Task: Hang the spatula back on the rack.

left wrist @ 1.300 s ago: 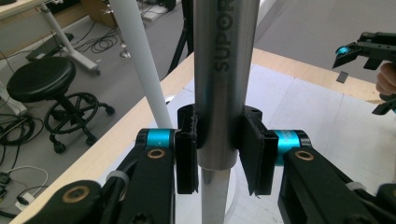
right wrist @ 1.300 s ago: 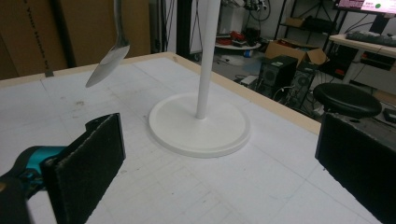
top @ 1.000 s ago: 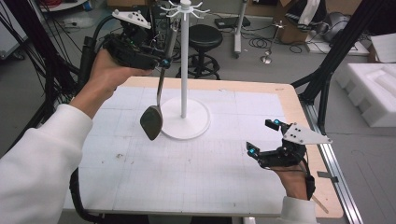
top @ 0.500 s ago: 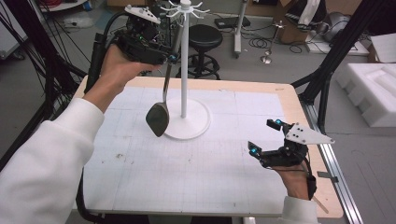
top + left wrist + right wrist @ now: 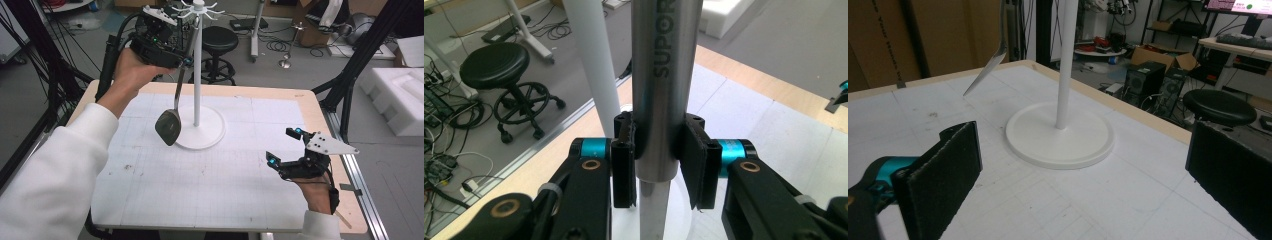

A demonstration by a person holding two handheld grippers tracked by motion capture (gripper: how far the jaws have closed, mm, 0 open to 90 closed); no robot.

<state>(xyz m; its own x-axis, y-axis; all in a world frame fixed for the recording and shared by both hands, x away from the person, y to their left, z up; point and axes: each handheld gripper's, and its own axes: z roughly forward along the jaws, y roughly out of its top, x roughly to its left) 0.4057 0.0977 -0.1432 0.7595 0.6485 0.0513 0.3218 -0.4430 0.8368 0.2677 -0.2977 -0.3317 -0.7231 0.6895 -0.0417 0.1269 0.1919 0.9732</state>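
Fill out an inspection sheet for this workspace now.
Surface: white gridded mat on wood-edged table, some smudges.
Job's things: steel-handled dark-headed spatula hanging off the table; white pole stand with top hooks on round base.
Clutter: nothing seen.
Grippers: left gripper clamped on spatula handle beside the pole; right gripper open, low over the mat.
Cables: black cable trailing from left gripper.
Surroundings: black stool, white foam blocks, floor cables.

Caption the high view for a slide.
Left gripper holds a spatula beside the white hook stand; right gripper rests open.
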